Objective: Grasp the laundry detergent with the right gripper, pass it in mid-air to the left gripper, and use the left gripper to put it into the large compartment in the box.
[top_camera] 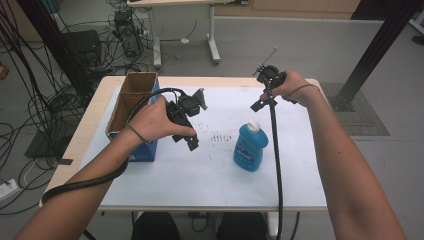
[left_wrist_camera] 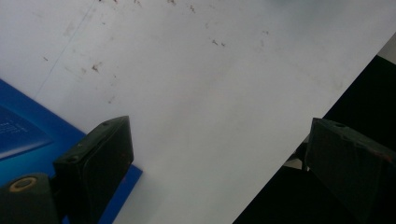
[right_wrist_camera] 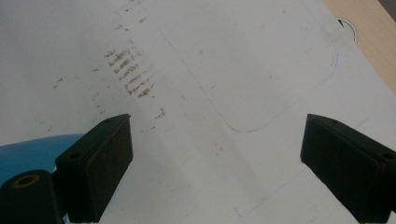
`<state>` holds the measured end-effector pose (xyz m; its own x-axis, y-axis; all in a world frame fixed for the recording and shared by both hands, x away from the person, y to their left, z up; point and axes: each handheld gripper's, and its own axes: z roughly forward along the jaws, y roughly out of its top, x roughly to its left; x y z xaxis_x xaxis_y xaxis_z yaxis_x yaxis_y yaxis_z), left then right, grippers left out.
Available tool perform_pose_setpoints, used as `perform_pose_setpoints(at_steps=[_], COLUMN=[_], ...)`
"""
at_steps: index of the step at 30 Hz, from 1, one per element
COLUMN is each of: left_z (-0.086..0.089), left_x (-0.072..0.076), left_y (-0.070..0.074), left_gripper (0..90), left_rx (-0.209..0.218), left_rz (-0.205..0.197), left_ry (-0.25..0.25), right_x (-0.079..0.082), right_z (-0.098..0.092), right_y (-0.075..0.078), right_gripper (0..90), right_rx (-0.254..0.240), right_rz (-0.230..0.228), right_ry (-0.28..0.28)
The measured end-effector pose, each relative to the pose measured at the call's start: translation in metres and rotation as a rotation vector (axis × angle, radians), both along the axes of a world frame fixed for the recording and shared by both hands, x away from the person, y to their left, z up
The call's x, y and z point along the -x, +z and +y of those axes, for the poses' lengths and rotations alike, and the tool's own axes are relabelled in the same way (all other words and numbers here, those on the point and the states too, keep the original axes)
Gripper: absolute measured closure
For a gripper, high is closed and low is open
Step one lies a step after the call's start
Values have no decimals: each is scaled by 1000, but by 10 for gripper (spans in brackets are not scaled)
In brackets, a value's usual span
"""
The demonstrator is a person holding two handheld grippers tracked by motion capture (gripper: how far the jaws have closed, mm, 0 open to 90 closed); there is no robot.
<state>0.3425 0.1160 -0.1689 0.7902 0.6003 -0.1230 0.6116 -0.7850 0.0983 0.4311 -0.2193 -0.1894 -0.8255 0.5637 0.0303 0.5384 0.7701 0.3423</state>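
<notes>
A blue bottle (top_camera: 251, 148) with a white cap stands upright near the middle of the white sheet (top_camera: 210, 172). An open cardboard box (top_camera: 131, 107), blue outside and brown inside, stands at the sheet's left edge. My left gripper (top_camera: 188, 136) hovers beside the box, jaws wide apart with nothing between them (left_wrist_camera: 219, 140); the box's blue side (left_wrist_camera: 23, 128) lies just off its left jaw. My right gripper (top_camera: 264, 102) hangs above the sheet behind the bottle, open and empty (right_wrist_camera: 217, 133), and the bottle's blue edge (right_wrist_camera: 37, 149) shows past its left jaw.
The sheet covers a light wooden table (top_camera: 95, 107). Brown smudge marks (right_wrist_camera: 130, 74) and a faint pencilled outline (right_wrist_camera: 261, 123) lie on the sheet. Black cables (top_camera: 276, 165) trail from both grippers across the table. A dark frame post (top_camera: 377, 47) stands at the right.
</notes>
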Motion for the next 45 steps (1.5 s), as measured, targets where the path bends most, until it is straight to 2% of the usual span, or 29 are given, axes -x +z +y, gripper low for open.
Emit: perform_pose_setpoints(at_steps=[20, 31, 45], left_z=[3, 6, 7], left_x=[0, 2, 5], left_y=[-4, 3, 2], left_gripper=[81, 81, 81], left_rx=[4, 16, 12], left_rz=[11, -1, -1], left_ry=[-4, 5, 2], right_x=[1, 7, 19], right_z=[-1, -11, -31], right_y=[5, 11, 15], right_gripper=[92, 92, 92], right_rx=[10, 18, 24], right_rz=[-12, -18, -27], right_ry=[-5, -23, -54])
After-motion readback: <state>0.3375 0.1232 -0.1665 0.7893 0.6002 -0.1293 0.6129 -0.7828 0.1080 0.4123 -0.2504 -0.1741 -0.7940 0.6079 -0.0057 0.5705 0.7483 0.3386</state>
